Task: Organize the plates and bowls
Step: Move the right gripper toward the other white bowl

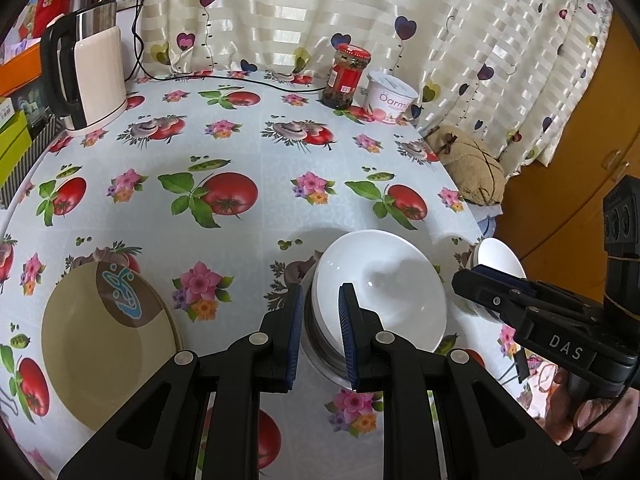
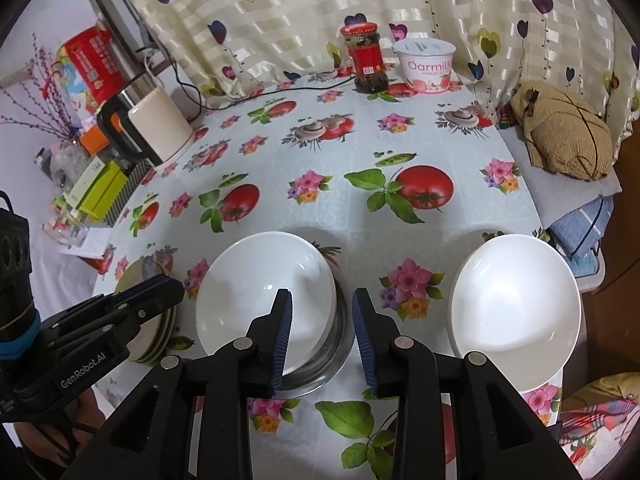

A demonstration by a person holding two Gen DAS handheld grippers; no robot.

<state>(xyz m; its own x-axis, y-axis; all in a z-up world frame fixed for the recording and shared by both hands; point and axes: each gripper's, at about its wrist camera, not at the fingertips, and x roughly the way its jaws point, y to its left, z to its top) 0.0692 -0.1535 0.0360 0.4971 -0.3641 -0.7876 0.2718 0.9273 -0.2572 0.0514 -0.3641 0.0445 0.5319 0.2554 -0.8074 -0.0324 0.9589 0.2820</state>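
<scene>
**Right wrist view: white bowl sits in the steel bowl, both tongs parted**

Your table point(image 2: 280, 152), under its cloth of tomatoes and flowers, fills both views. At its far left stands the cream kettle point(image 2: 156, 128). Near you, the stack of tan plates point(image 1: 100, 344) lies at the left. Beside it, a white bowl point(image 2: 264, 300) rests tilted inside a steel bowl point(image 2: 336, 356). A second white bowl point(image 2: 516, 300) stands apart on the right, near the table's edge. At the far edge, against the curtain, a yogurt tub point(image 2: 426, 64) sits just beside a red-lidded jar point(image 2: 366, 60).

Your right gripper point(image 2: 320, 340) hangs over the nested bowls' right rim, jaws parted and pressing on nothing. Your left gripper point(image 1: 318, 336) hovers at their left rim, jaws a narrow gap apart, the stacked rims showing between them; I cannot tell whether the pads touch.
</scene>
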